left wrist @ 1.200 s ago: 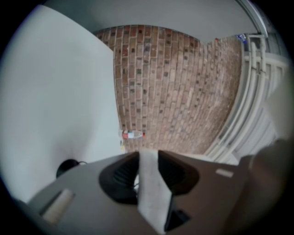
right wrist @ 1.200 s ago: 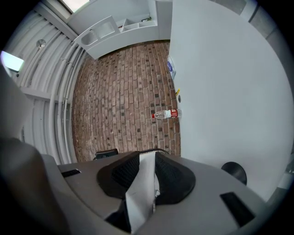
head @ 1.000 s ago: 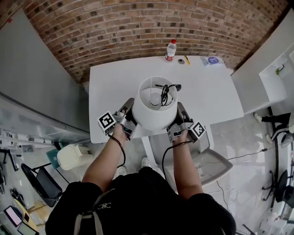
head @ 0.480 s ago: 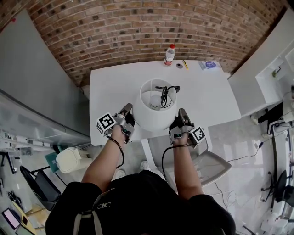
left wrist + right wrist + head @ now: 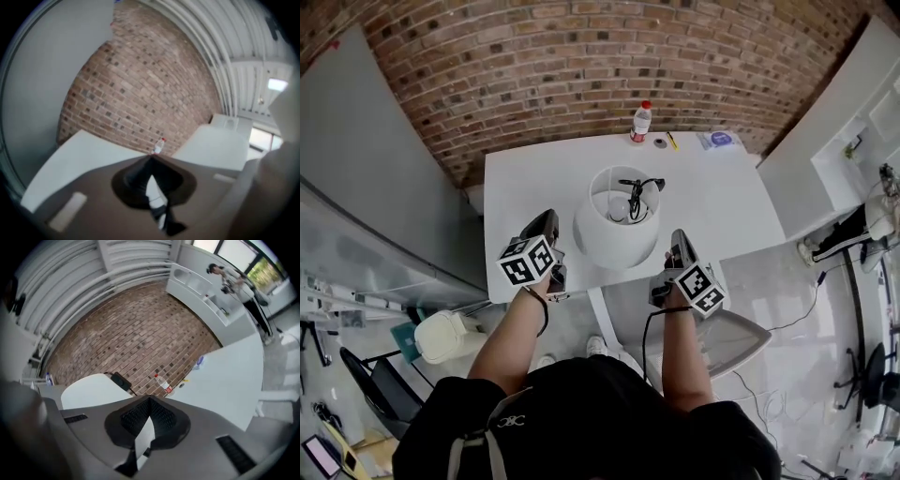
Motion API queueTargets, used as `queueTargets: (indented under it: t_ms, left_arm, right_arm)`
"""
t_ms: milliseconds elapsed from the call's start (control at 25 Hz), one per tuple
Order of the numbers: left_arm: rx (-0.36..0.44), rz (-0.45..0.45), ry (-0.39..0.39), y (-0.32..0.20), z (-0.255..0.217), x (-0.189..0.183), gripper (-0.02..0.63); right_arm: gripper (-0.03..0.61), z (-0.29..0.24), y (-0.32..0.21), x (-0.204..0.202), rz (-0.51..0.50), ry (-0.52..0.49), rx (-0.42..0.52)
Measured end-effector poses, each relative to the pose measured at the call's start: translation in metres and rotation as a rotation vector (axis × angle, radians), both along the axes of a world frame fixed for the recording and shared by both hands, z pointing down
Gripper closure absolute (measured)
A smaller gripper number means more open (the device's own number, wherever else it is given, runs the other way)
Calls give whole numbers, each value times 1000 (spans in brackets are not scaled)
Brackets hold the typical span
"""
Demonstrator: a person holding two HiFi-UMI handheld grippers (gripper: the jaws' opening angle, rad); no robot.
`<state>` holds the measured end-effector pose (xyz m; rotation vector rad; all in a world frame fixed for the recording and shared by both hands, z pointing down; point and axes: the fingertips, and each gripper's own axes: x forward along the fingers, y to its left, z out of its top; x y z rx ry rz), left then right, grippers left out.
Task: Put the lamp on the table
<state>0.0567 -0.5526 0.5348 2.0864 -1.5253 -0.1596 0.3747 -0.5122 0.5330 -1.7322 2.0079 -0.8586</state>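
The lamp (image 5: 617, 230), with a white drum shade, a bulb and a coiled black cord inside, stands on the white table (image 5: 722, 206) near its front edge. My left gripper (image 5: 546, 223) is just left of the shade, apart from it, with its jaws shut on nothing. To the right of the shade, my right gripper (image 5: 677, 239) is also shut and empty. In the left gripper view the closed left gripper (image 5: 151, 160) points toward the brick wall. In the right gripper view the right gripper (image 5: 149, 400) is closed, and the shade (image 5: 91, 391) shows to its left.
A plastic bottle (image 5: 640, 122) stands at the table's back edge, with a yellow pen (image 5: 672, 141) and a blue-and-white pack (image 5: 715, 140) nearby. A grey chair (image 5: 727, 337) sits below the front edge. A white counter (image 5: 825, 150) lies to the right and a brick wall behind.
Both grippers have come off the sides of the shade, drawn back toward the person and closed. The lamp stays standing on the table.
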Motion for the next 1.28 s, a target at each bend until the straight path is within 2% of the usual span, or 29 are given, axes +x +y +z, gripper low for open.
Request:
queueTargets:
  t_ms: [80, 240, 320, 400, 520, 680, 800, 1000, 1280]
  left_arm:
    - [59, 39, -118, 3, -22, 8, 618]
    - [156, 95, -323, 18, -56, 23, 618]
    - [176, 102, -367, 29, -67, 27, 618]
    - [183, 110, -375, 42, -75, 30, 618]
    - [187, 144, -376, 63, -83, 37, 618]
    - [182, 194, -379, 84, -85, 45, 618]
    - [176, 215, -382, 91, -85, 45, 617]
    - [190, 221, -414, 90, -93, 37, 617]
    - [187, 220, -422, 87, -96, 37, 617]
  right_arm:
    - [580, -19, 5, -6, 15, 150, 26]
    - [580, -65, 22, -21, 75, 383, 120]
    - [580, -86, 32, -30, 109, 485, 155]
    - [580, -102, 44, -41, 126, 553, 174]
    - [580, -113, 60, -69, 91, 630, 183]
    - [580, -113, 74, -107, -16, 634, 180]
    - [580, -110, 79, -127, -59, 647, 166]
    - [580, -115, 81, -144, -80, 651, 161]
    - [580, -116, 74, -147, -77, 655, 155]
